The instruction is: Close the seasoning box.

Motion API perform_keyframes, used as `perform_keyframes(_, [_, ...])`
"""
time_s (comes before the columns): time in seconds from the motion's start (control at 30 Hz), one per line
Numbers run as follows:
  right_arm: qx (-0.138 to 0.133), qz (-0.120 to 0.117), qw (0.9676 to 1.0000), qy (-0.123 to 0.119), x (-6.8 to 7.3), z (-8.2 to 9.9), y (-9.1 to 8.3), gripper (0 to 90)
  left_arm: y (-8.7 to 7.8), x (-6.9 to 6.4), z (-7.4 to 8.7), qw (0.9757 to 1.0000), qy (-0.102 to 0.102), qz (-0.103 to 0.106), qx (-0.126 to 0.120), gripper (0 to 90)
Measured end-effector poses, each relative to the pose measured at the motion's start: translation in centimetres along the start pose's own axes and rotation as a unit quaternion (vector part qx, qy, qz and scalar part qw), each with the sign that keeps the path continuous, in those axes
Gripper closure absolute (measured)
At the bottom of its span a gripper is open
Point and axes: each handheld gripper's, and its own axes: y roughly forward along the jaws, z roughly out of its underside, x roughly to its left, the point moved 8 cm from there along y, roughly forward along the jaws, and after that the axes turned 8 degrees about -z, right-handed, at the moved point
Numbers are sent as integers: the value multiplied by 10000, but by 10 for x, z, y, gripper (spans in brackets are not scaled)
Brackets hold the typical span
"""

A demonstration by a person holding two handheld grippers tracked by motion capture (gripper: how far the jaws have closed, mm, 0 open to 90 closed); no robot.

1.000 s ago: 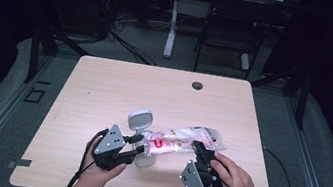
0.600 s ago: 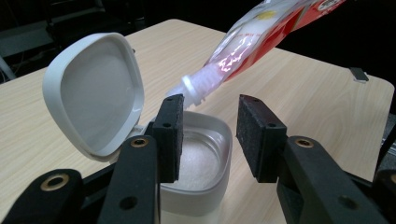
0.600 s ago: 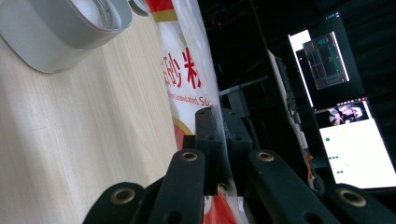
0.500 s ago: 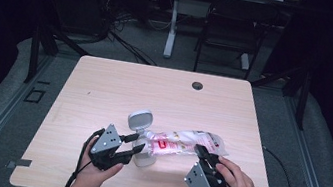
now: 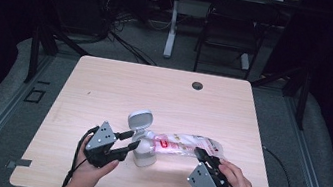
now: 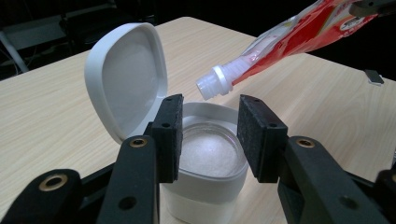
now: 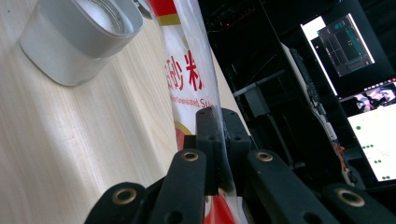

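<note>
A white jar (image 5: 143, 156) stands near the table's front edge with its flip lid (image 5: 140, 118) raised; white granules lie inside the jar (image 6: 210, 154). A red and clear pouch (image 5: 181, 144) slants over it, and its white spout (image 6: 215, 84) hangs just above the rim, uncapped. My left gripper (image 5: 129, 140) is at the jar's left side. Its jaws have just been opening, and its pads (image 6: 168, 135) straddle the near rim without visibly pressing. My right gripper (image 5: 199, 154) is shut on the pouch's tail (image 7: 187, 70), tilting the spout down.
The wooden table (image 5: 104, 89) has a cable hole (image 5: 197, 86) at the back. A chair (image 5: 228, 27) and a desk leg (image 5: 172, 23) stand beyond it. Lit monitors (image 7: 369, 121) glow in the right gripper view.
The right hand has edged slightly to the right with the pouch's tail. The jar, its lid and the left hand stay about where they were.
</note>
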Motion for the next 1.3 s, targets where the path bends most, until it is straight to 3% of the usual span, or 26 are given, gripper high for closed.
perform_keyframes(0.3, [-86, -148, 9996, 208, 1, 0, 1, 892, -4, 8, -1, 9999, -90, -97, -20, 612])
perform_keyframes(0.67, [-148, -218, 9993, 261, 3, -1, 1, 892, -6, 16, -1, 9996, -198, -170, -48, 613])
perform_keyframes(1.3, [-421, -295, 9956, 787, 0, 3, -1, 893, -5, 16, -1, 9996, -225, -159, -51, 603])
